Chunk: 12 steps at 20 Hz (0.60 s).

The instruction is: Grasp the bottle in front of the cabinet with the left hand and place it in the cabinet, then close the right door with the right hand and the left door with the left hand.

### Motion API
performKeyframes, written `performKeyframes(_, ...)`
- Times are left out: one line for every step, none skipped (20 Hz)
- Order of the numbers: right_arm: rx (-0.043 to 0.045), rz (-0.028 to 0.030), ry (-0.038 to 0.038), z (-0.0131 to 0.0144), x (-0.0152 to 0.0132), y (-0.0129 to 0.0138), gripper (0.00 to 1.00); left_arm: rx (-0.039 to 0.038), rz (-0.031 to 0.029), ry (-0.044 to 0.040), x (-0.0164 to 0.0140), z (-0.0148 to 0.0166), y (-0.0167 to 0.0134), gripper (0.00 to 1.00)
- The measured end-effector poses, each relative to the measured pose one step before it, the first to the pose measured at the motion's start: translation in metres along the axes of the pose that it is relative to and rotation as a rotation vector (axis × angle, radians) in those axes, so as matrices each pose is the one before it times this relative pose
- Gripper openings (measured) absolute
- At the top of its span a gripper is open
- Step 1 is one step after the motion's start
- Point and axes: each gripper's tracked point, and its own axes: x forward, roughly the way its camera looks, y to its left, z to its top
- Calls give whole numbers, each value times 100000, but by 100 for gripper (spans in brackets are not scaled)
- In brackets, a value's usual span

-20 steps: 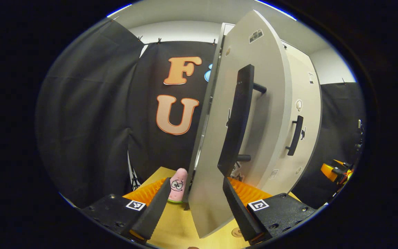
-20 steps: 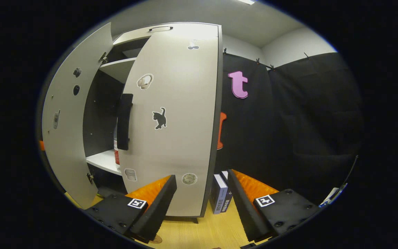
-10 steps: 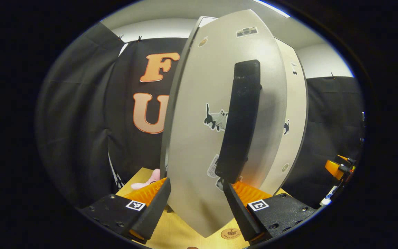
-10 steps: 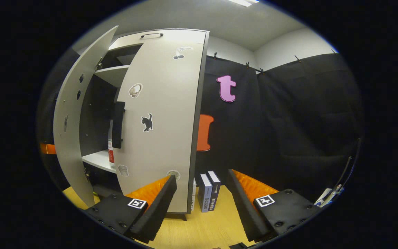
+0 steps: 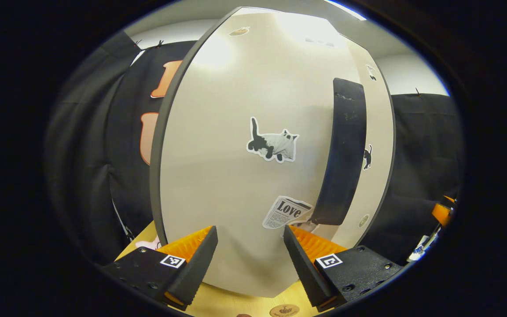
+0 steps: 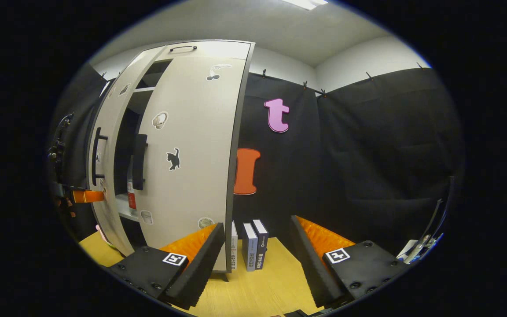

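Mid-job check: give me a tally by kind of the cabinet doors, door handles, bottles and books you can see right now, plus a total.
Cabinet doors: 2
Door handles: 2
Bottle: 1
Books: 3
Total: 8
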Motion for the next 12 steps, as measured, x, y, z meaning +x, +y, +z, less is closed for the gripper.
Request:
performKeyframes(-66,-342,-209,70,52,-44,98,434,13,-164,227,-77,-63,93)
performKeyframes(92,-53,-47,23,86,39,98,201,77,-31,-45,65,29,93)
performKeyframes(211,121,111,-40,101,77,98,22,228,149,88,-34,-33,93)
performKeyframes(164,238,239,-66,158,74,98,64,310,211,122,-62,16,93)
performKeyframes(188,125,201,-60,127,92,98,296,321,195,65,2,-36,93)
performKeyframes(215,181,100,-88,72,49,98,493,274,139,-123,10,1,93)
performKeyframes(163,195,128,-78,95,62,98,509,207,120,49,35,28,93)
performKeyframes(66,194,135,-69,109,61,98,338,158,127,-34,-9,31,93)
performKeyframes(-26,183,127,-117,92,83,94,163,190,119,-5,2,11,93)
performKeyframes(-70,217,169,-37,132,-5,98,-83,241,21,-208,96,0,93)
performKeyframes(-7,112,198,-61,148,26,98,121,220,-58,-63,45,18,93)
performKeyframes(94,294,208,-53,53,74,98,501,212,73,-42,99,28,93)
